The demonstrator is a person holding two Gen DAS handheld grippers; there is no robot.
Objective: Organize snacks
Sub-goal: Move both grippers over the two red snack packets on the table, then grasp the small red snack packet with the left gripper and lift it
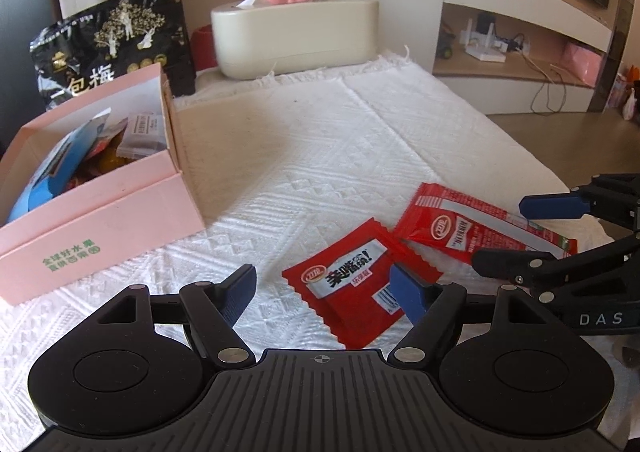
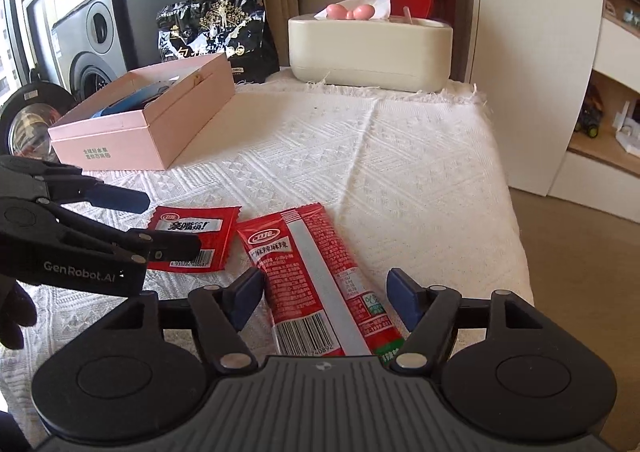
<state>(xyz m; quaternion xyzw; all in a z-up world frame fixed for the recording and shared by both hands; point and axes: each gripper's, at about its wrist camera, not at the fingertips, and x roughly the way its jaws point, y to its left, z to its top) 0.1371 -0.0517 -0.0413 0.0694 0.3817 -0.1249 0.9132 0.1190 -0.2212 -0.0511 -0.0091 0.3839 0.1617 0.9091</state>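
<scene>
Left wrist view shows the left gripper (image 1: 323, 288) low over a white textured tablecloth (image 1: 320, 140), its jaws spread wide with nothing between the pads. A small square red snack packet (image 1: 352, 284) lies flat on the cloth just ahead, and the right blue fingertip (image 1: 408, 292) overlaps its right edge in this view; whether they touch cannot be told. Just beyond it, corner to corner, lies a long red snack packet (image 1: 460, 224). The right gripper (image 1: 516, 232) reaches in from the right over this long packet, jaws apart.

To the left stands an open pink box (image 1: 100, 220) already holding several packets, among them a blue one (image 1: 48, 172). Behind the box leans a black plum snack bag (image 1: 116, 40), and at the far end of the table sits a cream tissue box (image 1: 296, 36).

From the right wrist view, the right gripper (image 2: 323, 292) straddles the long red snack packet (image 2: 316, 276), its blue pads on either side of it, spread and not pinching. The left gripper (image 2: 168, 220) hovers over the small square red snack packet (image 2: 192, 236).
</scene>
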